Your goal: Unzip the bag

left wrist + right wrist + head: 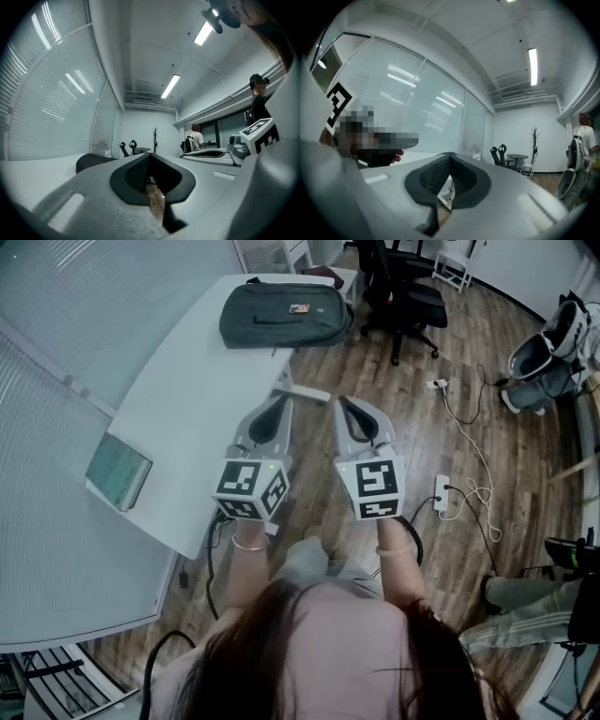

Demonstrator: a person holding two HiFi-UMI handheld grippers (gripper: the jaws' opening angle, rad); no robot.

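Bag (284, 313) lies at the far end of the white table (187, 399), well apart from both grippers, its zip seemingly closed though too small to be sure. Left gripper (285, 396) and right gripper (341, 401) hover side by side beside the table edge, jaws pressed together, empty.

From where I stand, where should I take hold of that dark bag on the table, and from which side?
Probably the loop handle on the far edge of the bag, approached from the open floor side of the table. The bag lies flat, so its body offers little to pinch, while the loop stands clear. The zipper pull is too small to make out.
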